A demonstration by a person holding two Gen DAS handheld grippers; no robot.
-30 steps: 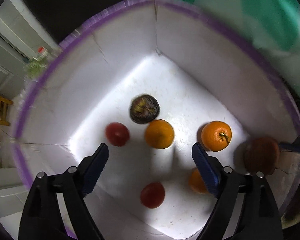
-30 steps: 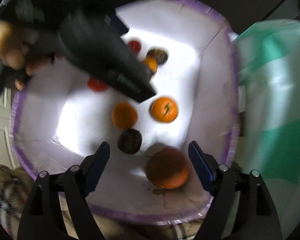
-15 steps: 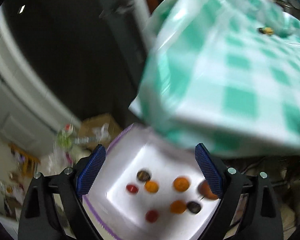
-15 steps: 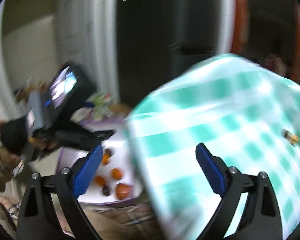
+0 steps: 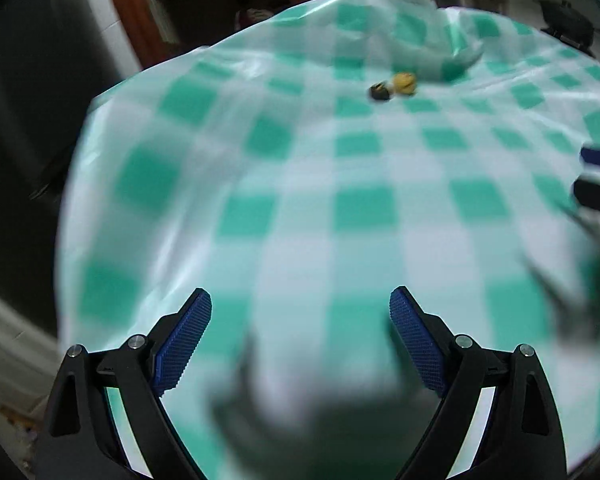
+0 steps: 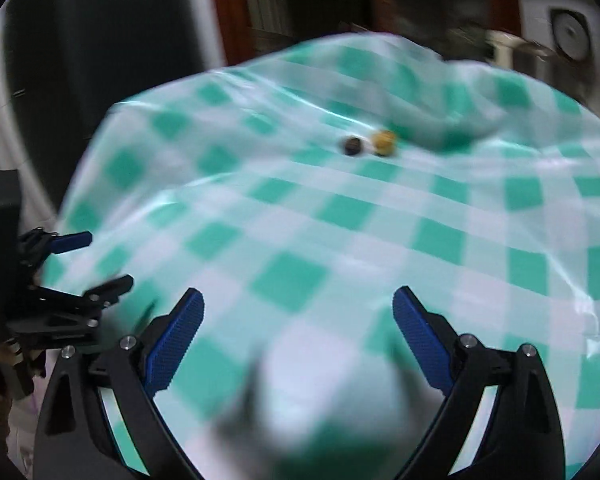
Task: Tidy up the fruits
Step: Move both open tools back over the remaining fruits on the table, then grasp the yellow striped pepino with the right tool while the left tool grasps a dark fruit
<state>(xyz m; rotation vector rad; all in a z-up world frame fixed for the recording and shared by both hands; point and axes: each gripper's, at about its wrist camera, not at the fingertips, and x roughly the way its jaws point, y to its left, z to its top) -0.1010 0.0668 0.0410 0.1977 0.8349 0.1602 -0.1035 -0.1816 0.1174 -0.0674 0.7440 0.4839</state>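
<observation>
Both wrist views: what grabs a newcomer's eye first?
The green-and-white checked tablecloth fills nearly the whole frame in both views. Far back on it lie two small round fruits side by side, a dark fruit and a yellow fruit, just before a bunched fold of cloth. Up close, the left gripper and right gripper hang open and empty.

Both views blurred; two far fruits (image 5: 394,86) (kinds unclear), right tool (image 5: 598,180) cut off.

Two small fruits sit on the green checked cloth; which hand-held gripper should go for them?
Hard to call. Both the left hand-held gripper and right hand-held gripper are open, empty, facing the dark round fruit and yellow round fruit from afar.
</observation>
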